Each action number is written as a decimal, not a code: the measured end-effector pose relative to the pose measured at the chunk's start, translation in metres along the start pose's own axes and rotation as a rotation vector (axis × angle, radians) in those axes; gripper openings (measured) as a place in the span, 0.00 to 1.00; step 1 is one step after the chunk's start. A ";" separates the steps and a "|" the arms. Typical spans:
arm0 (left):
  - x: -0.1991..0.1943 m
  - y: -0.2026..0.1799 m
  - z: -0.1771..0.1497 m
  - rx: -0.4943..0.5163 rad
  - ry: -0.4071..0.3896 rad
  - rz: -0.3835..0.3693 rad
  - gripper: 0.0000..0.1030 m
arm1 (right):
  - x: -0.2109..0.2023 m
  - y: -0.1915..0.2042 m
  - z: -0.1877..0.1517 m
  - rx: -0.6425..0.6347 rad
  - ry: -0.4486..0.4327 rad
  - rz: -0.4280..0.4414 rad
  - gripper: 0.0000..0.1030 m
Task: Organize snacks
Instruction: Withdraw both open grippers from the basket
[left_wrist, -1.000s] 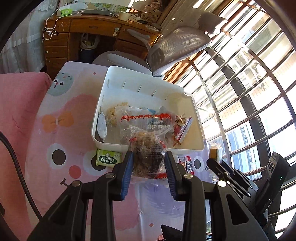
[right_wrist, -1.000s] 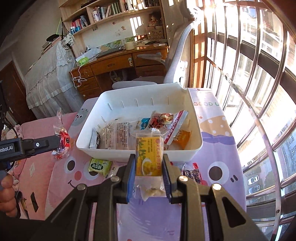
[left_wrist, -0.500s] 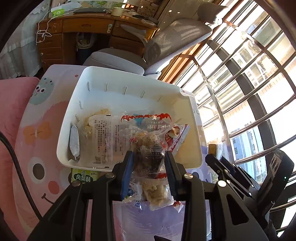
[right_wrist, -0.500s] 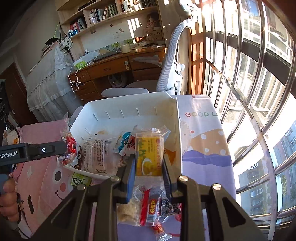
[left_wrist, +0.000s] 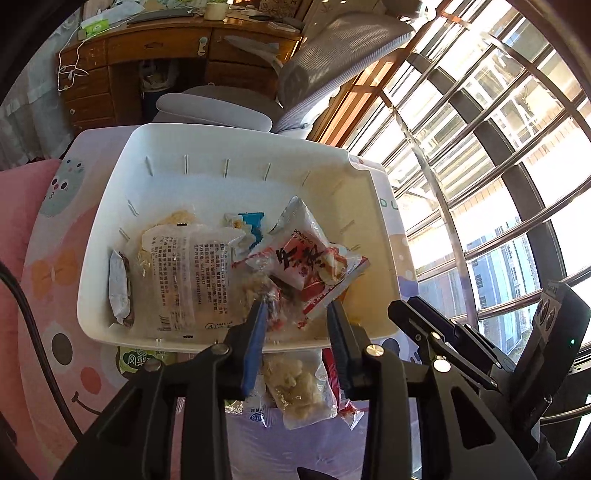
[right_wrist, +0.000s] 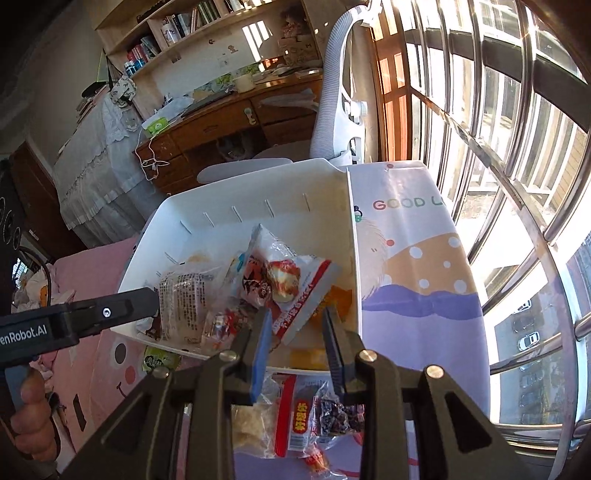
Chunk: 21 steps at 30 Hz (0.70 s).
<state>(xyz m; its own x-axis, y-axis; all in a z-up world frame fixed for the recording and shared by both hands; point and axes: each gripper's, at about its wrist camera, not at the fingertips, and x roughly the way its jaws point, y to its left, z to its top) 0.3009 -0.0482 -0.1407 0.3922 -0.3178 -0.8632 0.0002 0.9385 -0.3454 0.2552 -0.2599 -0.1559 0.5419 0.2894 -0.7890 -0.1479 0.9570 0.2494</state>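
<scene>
Snacks heaped in a white slotted plastic basket (left_wrist: 221, 170) on a cartoon-print tablecloth (right_wrist: 413, 258). On top, tilted: a red-and-white packet (left_wrist: 306, 254) with a clear window. Beside it, a large clear packet with black print (left_wrist: 192, 269); behind, a blue-and-white packet (left_wrist: 251, 221); by the basket's left wall, a small silver wrapper (left_wrist: 118, 288) lying flat.

Left gripper (left_wrist: 295, 306), low over the near wall, pinching a crumpled clear packet of brown snack (left_wrist: 267, 291) at its fingertips; contact at the far pad hard to make out. Packet inside the basket, touching the heap.

Right gripper (right_wrist: 296, 314), also over the near wall, fingers apart, nothing pressed between the pads. Low in the gap, a blurred yellow packet (right_wrist: 304, 356) on the basket floor, just inside the near wall.

Outside the basket, on the cloth against the near wall: a green packet (left_wrist: 140, 360), a clear bag of pale chunks (left_wrist: 299, 384), a red-labelled packet (right_wrist: 295, 417) and a dark-filled packet (right_wrist: 332, 413).
</scene>
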 end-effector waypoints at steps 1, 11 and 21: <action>-0.001 0.000 -0.001 -0.002 0.000 -0.001 0.32 | 0.000 0.000 0.000 -0.002 -0.003 -0.001 0.28; -0.016 0.001 -0.011 0.011 -0.004 -0.009 0.39 | -0.015 -0.004 -0.007 0.026 -0.027 -0.021 0.31; -0.047 0.001 -0.036 0.083 -0.018 -0.045 0.43 | -0.053 0.002 -0.032 0.077 -0.080 -0.083 0.34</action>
<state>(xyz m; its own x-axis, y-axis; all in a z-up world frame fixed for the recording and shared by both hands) 0.2498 -0.0375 -0.1137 0.4063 -0.3581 -0.8407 0.0945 0.9316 -0.3511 0.1994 -0.2733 -0.1316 0.6142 0.2044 -0.7622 -0.0377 0.9724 0.2304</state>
